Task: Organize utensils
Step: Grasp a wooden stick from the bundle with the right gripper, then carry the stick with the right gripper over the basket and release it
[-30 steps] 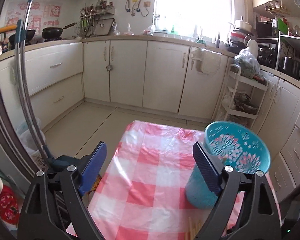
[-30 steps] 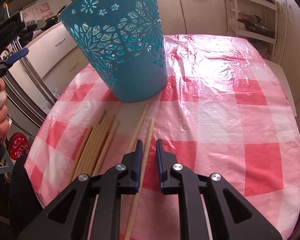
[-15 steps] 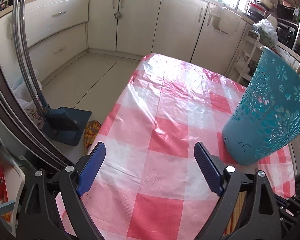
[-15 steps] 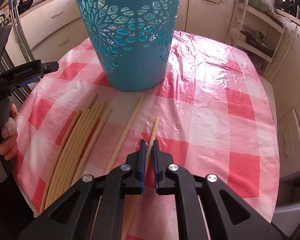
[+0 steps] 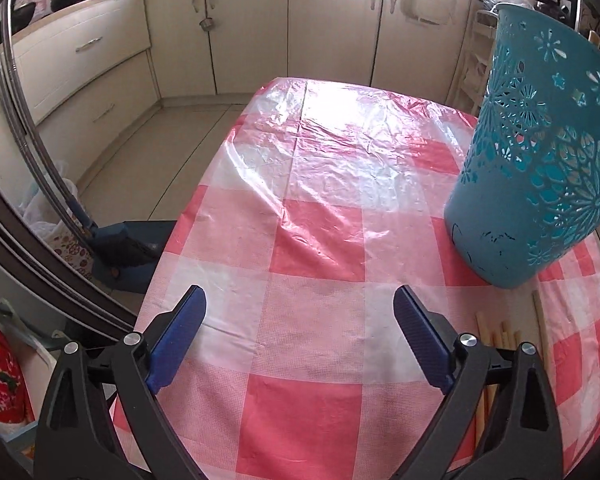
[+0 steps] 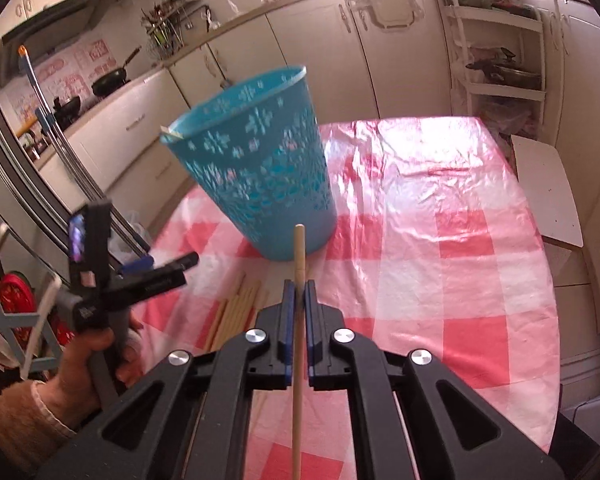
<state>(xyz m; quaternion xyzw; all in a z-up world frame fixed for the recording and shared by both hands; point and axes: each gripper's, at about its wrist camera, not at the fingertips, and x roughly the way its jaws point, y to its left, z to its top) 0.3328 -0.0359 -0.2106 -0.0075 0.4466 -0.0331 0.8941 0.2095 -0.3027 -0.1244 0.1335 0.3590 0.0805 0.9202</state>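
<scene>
My right gripper (image 6: pixel 299 285) is shut on a single wooden chopstick (image 6: pixel 299 256) and holds it lifted above the table, its tip pointing toward the teal lattice basket (image 6: pixel 256 176). A chopstick end pokes over the basket's rim (image 6: pixel 171 133). Several more chopsticks (image 6: pixel 236 308) lie in a bundle on the red checked tablecloth (image 6: pixel 440 240), left of my right gripper. My left gripper (image 5: pixel 300 300) is open and empty over the tablecloth (image 5: pixel 312 240), left of the basket (image 5: pixel 540 160); chopstick ends (image 5: pixel 496 332) show by its right finger.
The left gripper in a person's hand (image 6: pixel 112 280) shows at the left of the right wrist view. Kitchen cabinets (image 5: pixel 260 28) ring the room. A dustpan (image 5: pixel 128 252) stands on the floor left of the table. A white shelf rack (image 6: pixel 500 64) is at the back right.
My right gripper has closed on one chopstick and lifted it off the table. My left gripper has tilted down and moved slightly nearer the table, staying open.
</scene>
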